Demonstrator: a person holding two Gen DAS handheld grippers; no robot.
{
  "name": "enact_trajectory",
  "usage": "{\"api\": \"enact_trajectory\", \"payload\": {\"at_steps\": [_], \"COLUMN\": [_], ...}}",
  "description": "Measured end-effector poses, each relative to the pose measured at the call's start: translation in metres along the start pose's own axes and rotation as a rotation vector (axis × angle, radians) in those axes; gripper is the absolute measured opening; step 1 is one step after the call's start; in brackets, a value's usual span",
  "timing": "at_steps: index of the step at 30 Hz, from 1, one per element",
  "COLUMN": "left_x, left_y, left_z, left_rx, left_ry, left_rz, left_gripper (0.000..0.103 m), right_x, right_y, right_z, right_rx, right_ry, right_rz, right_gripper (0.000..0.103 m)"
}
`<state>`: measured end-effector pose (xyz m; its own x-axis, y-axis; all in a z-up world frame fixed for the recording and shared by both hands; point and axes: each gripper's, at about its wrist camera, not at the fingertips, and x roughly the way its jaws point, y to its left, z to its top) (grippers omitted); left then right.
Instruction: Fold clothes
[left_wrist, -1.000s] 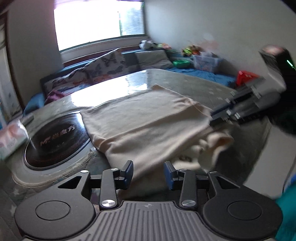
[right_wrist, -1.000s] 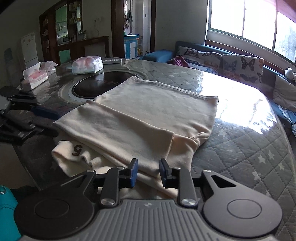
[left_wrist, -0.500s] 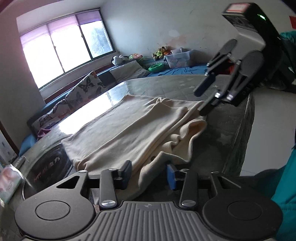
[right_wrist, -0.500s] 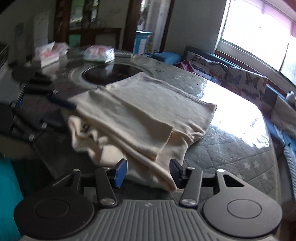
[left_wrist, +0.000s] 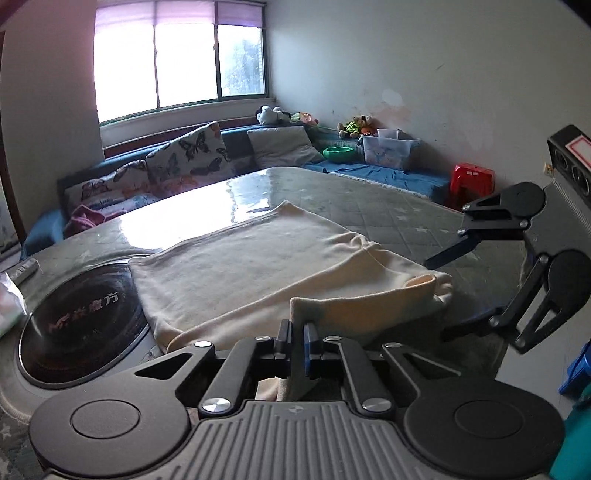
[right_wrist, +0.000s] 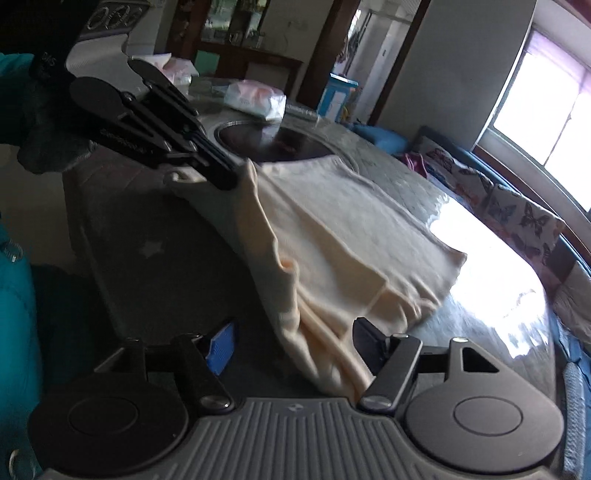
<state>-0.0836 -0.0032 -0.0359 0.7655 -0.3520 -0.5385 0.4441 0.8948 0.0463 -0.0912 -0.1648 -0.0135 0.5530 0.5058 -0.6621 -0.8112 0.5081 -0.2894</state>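
Note:
A cream garment (left_wrist: 258, 266) lies partly folded on the quilted grey table (left_wrist: 388, 210). My left gripper (left_wrist: 297, 341) is shut on the near edge of the garment and lifts that corner a little. It shows in the right wrist view (right_wrist: 229, 177) pinching the raised cloth (right_wrist: 332, 236). My right gripper (right_wrist: 291, 345) is open wide, its fingers on either side of the hanging near end of the garment without closing on it. It also shows in the left wrist view (left_wrist: 439, 295) at the garment's right end.
A round black cooktop (left_wrist: 74, 321) is set in the table at the left. Tissue packs (right_wrist: 255, 99) lie beyond it. A sofa with butterfly cushions (left_wrist: 184, 158) runs under the window. A red stool (left_wrist: 471, 181) and a plastic bin (left_wrist: 388, 151) stand at the far right.
My left gripper has closed on the garment's near edge and raised it. My right gripper has opened wider and moved to the garment's near end.

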Motion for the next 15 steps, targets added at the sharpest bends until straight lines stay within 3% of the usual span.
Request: {"api": "enact_trajectory", "payload": {"at_steps": [4,8,11,13,15], "left_x": [0.006,0.005,-0.002,-0.008,-0.010], "left_y": [0.004,0.008,0.003,-0.003,-0.009], "left_z": [0.001,-0.004,-0.010,-0.014,-0.018], "left_rx": [-0.008,-0.018,0.014,0.053,0.089], "left_ry": [0.018,0.039,0.038,0.035,0.036], "left_rz": [-0.002,-0.007,-0.009,-0.011,-0.002], "left_gripper": [0.005,0.007,0.009,0.015,0.037], "right_x": [0.017,0.028,0.031,0.032,0.033], "right_y": [-0.009,-0.022,-0.034,-0.041,-0.046], "right_z": [0.009,0.014,0.020,0.024,0.026], "right_rx": [0.008,0.041,0.090,0.123,0.142], "right_ry": [-0.004,0.029,0.038,0.036,0.033], "right_rz": [0.034,0.094,0.129,0.145,0.157], "right_gripper": [0.051,0.029,0.022,0.020,0.019]}}
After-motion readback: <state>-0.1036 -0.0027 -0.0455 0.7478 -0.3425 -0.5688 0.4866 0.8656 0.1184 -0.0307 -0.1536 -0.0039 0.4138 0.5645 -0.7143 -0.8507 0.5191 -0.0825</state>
